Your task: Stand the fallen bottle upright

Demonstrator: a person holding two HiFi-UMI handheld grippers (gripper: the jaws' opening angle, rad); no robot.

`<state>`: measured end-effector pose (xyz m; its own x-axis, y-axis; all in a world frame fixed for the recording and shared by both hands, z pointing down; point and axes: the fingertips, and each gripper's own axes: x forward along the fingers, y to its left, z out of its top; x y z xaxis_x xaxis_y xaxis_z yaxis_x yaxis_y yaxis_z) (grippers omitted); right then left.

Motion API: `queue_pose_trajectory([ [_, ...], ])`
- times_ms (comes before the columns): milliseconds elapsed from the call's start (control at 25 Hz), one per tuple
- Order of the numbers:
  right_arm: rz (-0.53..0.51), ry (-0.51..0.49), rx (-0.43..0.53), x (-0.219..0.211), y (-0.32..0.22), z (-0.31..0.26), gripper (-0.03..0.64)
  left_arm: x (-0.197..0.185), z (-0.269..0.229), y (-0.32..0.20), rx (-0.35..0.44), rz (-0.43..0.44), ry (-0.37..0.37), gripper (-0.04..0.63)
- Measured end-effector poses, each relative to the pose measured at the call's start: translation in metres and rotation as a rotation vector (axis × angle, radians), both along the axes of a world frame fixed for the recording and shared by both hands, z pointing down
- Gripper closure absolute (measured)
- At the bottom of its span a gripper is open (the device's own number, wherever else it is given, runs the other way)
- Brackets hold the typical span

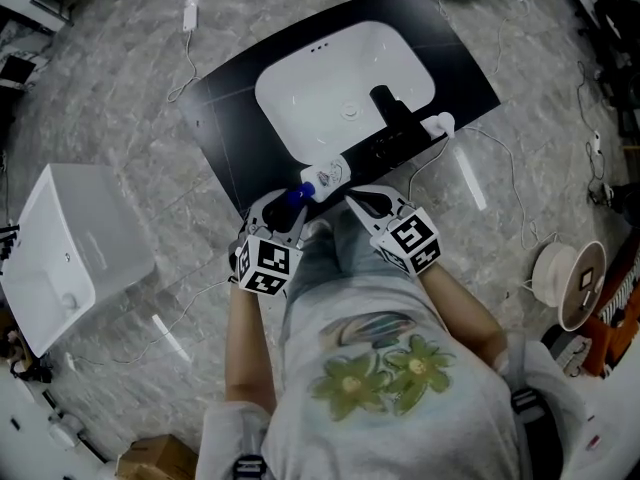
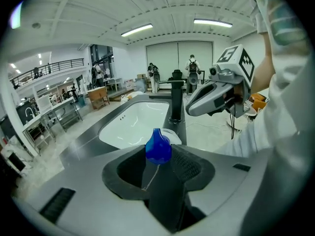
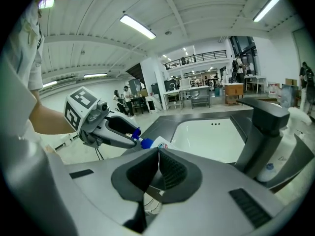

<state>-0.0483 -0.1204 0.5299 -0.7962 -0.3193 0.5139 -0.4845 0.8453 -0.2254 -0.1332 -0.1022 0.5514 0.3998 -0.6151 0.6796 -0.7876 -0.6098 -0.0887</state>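
A white bottle (image 1: 328,173) with a blue cap (image 1: 296,196) lies tilted over the front rim of the black counter (image 1: 230,118), just before the white sink (image 1: 340,88). My left gripper (image 1: 291,203) is shut on the cap; in the left gripper view the blue cap (image 2: 158,146) sits between the pads, with the bottle's white body (image 2: 173,134) beyond it. My right gripper (image 1: 354,198) hovers close to the right of the bottle, jaws shut and empty. In the right gripper view the right gripper's (image 3: 158,154) pads meet, and the left gripper (image 3: 129,135) holds the cap (image 3: 146,143).
A black faucet (image 1: 385,108) stands at the sink's right side, with a second white bottle (image 1: 440,124) beside it. A white box (image 1: 70,248) sits on the floor at left. Cables and a wire spool (image 1: 565,278) lie on the floor at right.
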Motion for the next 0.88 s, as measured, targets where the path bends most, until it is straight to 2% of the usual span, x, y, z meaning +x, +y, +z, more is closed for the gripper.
queue_pose_trajectory([
  [480,0.071,-0.009,0.015,0.019,-0.011,-0.009,0.574,0.027,-0.037,-0.014,0.019,0.123,-0.037,0.42],
  [720,0.075,-0.008,0.01,0.032,-0.013,-0.011,0.574,0.053,-0.048,-0.028,0.023,0.144,-0.03,0.42],
  [880,0.076,-0.007,0.017,0.044,-0.018,-0.02,0.574,0.068,-0.051,-0.035,0.019,0.156,-0.059,0.42],
])
